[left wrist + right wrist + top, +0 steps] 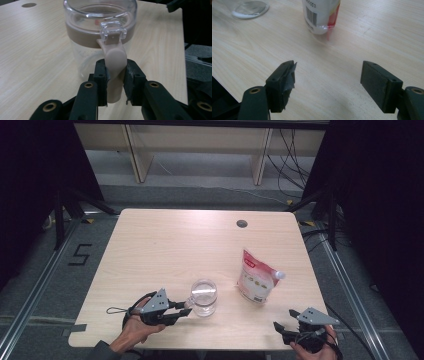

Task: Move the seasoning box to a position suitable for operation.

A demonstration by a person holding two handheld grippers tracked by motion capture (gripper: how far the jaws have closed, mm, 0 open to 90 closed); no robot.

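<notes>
Near the surface's (150, 245) front edge, our left hand-held gripper (115, 82) is clamped on the clear jug's (204, 296) beige handle (114, 65). Our right hand-held gripper (328, 86) waits spread apart; next, we judge, it must reach the pouch (256, 277).
</notes>
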